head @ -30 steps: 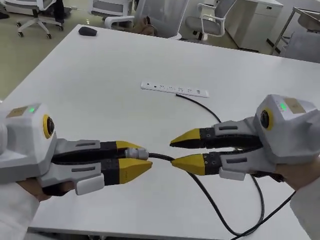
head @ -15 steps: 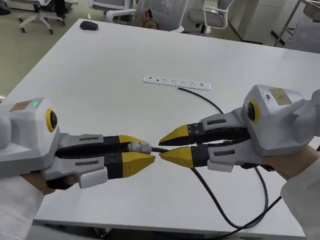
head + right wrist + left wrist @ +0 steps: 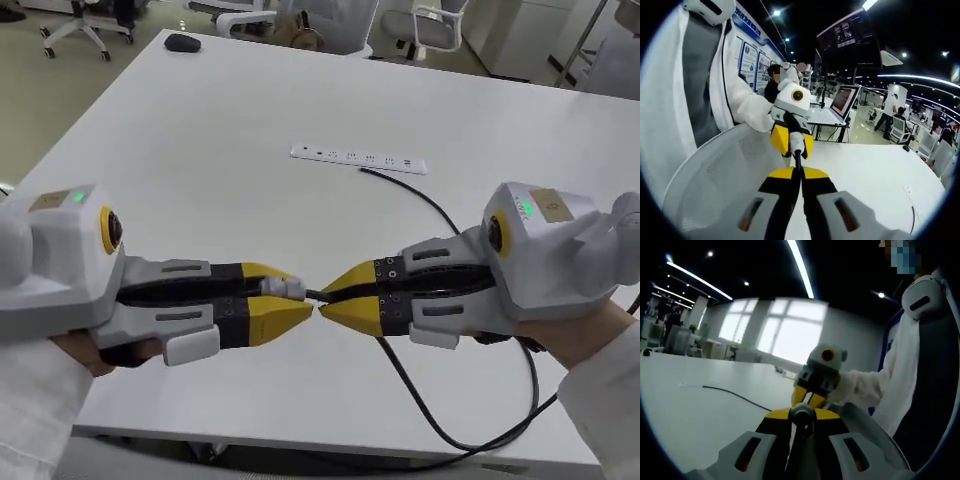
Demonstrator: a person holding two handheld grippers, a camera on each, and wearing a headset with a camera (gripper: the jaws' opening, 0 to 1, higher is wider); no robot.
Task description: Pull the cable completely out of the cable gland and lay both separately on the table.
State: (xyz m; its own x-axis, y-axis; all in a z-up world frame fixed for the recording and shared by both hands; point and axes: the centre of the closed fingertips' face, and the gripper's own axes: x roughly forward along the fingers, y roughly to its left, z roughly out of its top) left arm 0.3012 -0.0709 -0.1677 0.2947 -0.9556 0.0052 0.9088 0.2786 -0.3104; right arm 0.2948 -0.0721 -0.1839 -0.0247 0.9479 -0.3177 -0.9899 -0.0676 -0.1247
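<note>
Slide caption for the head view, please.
Left gripper holds the gland; right gripper pinches the cable beside it, above the table.

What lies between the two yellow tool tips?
Head view: a short stretch of black cable, from the grey cable gland in the left tool to the right tool.

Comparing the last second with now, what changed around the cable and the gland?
The right gripper moved in toward the left gripper, and its jaws, open around the cable a second ago, closed on it right beside the cable gland. Unchanged: the left gripper clamps the gland, the cable is still in it, and the power strip lies on the table.
</note>
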